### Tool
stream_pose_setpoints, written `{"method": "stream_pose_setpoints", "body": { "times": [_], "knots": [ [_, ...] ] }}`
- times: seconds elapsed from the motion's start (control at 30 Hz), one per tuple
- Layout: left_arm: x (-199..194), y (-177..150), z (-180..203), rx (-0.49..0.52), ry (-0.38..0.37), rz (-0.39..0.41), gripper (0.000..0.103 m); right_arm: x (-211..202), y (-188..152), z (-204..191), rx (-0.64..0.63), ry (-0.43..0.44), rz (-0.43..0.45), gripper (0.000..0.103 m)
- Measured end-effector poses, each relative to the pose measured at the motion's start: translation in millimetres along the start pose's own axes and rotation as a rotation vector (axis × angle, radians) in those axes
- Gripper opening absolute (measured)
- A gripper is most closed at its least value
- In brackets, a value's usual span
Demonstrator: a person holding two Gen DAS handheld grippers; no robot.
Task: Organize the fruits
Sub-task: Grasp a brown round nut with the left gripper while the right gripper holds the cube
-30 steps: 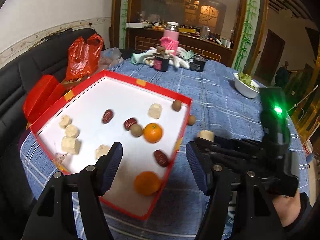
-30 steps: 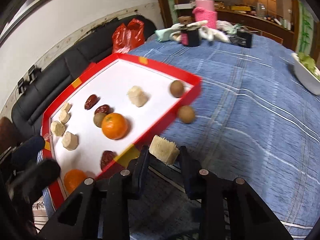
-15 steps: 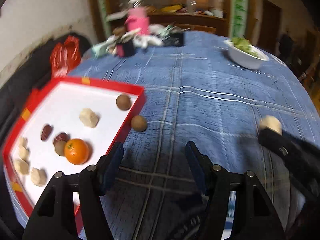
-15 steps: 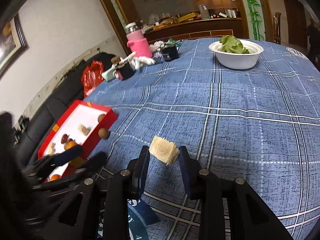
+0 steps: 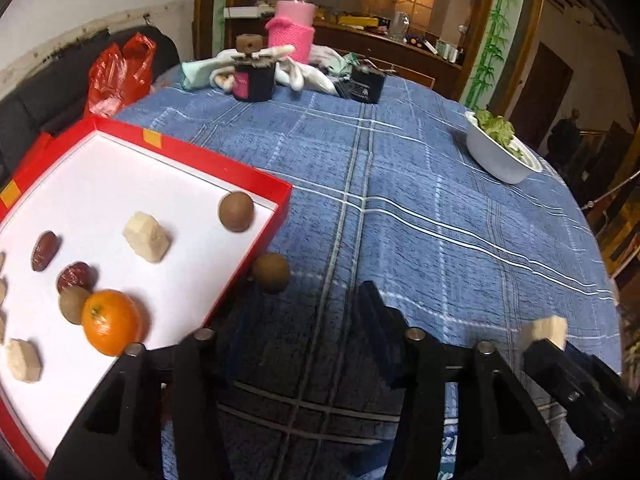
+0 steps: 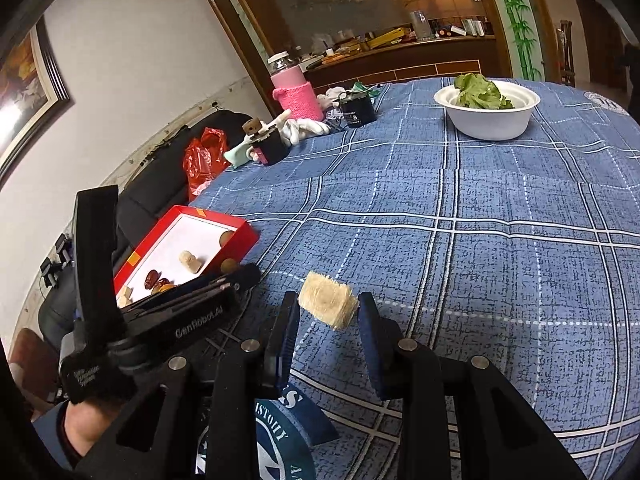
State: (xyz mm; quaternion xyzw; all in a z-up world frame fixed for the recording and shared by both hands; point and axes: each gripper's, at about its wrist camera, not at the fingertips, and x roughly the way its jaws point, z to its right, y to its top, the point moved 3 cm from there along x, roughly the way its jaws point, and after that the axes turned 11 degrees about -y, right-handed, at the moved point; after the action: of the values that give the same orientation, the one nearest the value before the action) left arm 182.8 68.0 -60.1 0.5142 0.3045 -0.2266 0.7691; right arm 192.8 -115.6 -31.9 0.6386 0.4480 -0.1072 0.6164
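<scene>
My right gripper (image 6: 328, 312) is shut on a pale sugarcane chunk (image 6: 329, 305) and holds it above the blue checked tablecloth; the chunk also shows in the left wrist view (image 5: 547, 332). My left gripper (image 5: 292, 312) is open and empty, just right of the red tray (image 5: 256, 178). A brown longan (image 5: 271, 272) lies on the cloth against the tray's outer wall, just ahead of the left gripper. In the tray lie an orange (image 5: 110, 322), red dates (image 5: 46, 245), longans (image 5: 236, 211) and pale chunks (image 5: 147, 237).
A white bowl of greens (image 6: 486, 110) stands at the far right. A pink-sleeved bottle (image 5: 291, 26), dark jars (image 5: 256, 76), a black box (image 5: 366, 87) and white gloves sit at the table's far edge. A red bag (image 5: 120, 72) lies on the black sofa.
The right gripper has carried the sugarcane chunk away from the tray, to the right over the cloth. The left gripper has swung right off the tray and now faces the longan on the cloth.
</scene>
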Motion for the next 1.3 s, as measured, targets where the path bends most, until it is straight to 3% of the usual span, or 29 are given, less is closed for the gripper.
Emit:
{"method": "stream_pose_setpoints", "body": {
  "times": [0.3,0.77,0.87,1.1,1.3],
  "knots": [
    [6,6,-5,-0.032,0.027,0.018,0.032,-3,-1,-1,0.012,0.043,-0.002,0.030],
    [21,15,2,-0.028,0.109,0.004,0.032,0,-3,-2,0.009,0.057,-0.016,0.030],
    [25,17,0,-0.027,0.150,-0.003,0.019,0,-3,-2,0.010,0.060,-0.014,0.030],
    [16,15,6,-0.004,0.140,0.009,0.019,-1,-3,-2,0.013,0.054,-0.011,0.030],
    [-6,6,31,0.046,0.076,0.008,0.019,-5,0,4,0.021,0.002,0.023,0.030]
  ]
}}
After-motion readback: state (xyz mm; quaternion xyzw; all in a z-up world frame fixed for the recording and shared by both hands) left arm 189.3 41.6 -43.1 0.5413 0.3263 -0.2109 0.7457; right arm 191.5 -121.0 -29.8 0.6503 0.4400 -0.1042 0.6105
